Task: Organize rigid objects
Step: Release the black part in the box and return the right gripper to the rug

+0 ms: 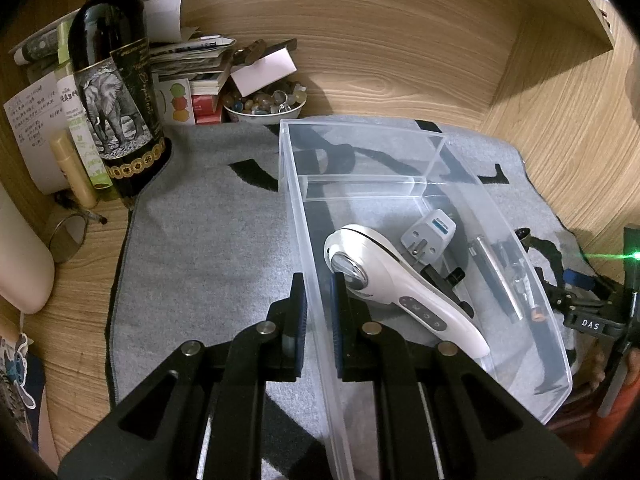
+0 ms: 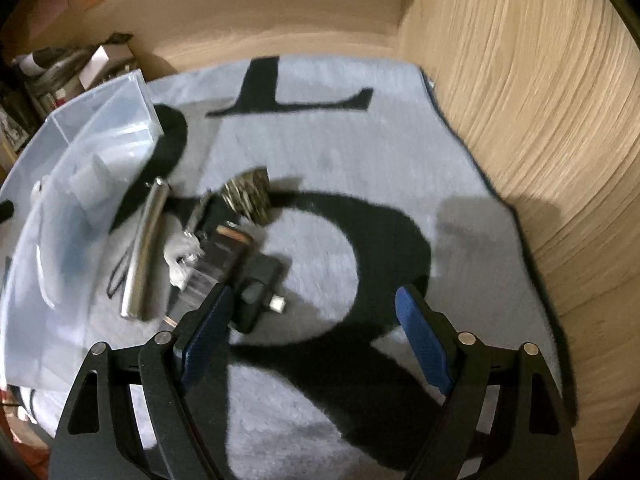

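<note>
A clear plastic bin (image 1: 436, 152) stands on a grey mat (image 1: 208, 240). My left gripper (image 1: 319, 282) is shut on the bin's left wall, one pad on each side. Inside lie a white handheld device (image 1: 384, 268), a grey plug adapter (image 1: 430, 234) and a silver tube (image 1: 496, 276). In the blurred right wrist view my right gripper (image 2: 314, 294) hangs open over the mat, nothing between its fingers. A small black device (image 2: 256, 292) lies just beyond its left fingertip, next to a clear piece (image 2: 192, 276) and a camouflage-patterned item (image 2: 248, 196). The bin (image 2: 80, 168) is to their left.
A wine bottle (image 1: 116, 80), a yellow tube (image 1: 74, 172), stacked papers (image 1: 192, 60) and a bowl of stones (image 1: 264, 106) crowd the back left. Wooden walls (image 2: 520, 140) close in the back and right. A round mirror (image 1: 68, 238) lies off the mat's left edge.
</note>
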Motion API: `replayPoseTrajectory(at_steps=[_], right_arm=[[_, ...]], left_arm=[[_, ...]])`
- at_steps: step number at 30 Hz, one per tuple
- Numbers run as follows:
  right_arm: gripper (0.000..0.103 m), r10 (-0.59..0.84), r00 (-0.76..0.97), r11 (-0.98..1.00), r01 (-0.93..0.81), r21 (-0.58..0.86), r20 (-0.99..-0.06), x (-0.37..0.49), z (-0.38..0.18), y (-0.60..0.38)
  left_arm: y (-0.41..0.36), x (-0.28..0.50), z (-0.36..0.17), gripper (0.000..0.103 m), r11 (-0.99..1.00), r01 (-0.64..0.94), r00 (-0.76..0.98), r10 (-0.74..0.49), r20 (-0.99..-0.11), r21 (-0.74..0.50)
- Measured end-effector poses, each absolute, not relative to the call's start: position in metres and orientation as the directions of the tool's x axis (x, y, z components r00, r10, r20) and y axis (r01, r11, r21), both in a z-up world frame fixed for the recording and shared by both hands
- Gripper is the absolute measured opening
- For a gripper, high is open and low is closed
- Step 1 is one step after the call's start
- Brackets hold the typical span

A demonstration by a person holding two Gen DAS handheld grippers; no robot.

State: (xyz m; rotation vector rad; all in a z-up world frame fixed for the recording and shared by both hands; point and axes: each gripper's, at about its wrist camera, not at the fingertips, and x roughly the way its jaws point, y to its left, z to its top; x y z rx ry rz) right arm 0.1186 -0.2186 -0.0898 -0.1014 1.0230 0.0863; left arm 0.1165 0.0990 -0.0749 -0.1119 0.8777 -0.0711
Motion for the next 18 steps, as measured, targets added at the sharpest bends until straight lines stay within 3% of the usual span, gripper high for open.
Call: replayPoseTrajectory(at_steps=[7,16,18], right_arm=[[0.079,0.041,0.514,0.986,-0.157,-0.047,-0.857,0.113,-0.092,-0.211],[0.024,0.05,0.529,0.986,-0.161,-0.042,-0.847,0.116,-0.088,-0.211],[0.024,0.049,0.534,0.988,-0.148,-0.036,-0.844,0.117,-0.087,-0.214]], left_arm=[[0.099,0.116,-0.075,0.01,0.992,0.016,0.638,-0.108,-0.763,-0.126],[0.099,0.116,-0.075,0.01,0.992,0.017,0.638,-0.108,-0.762,-0.127],[0.099,0.116,-0.075,0.01,0.992,0.017,0.638,-0.108,-0.763,-0.126]])
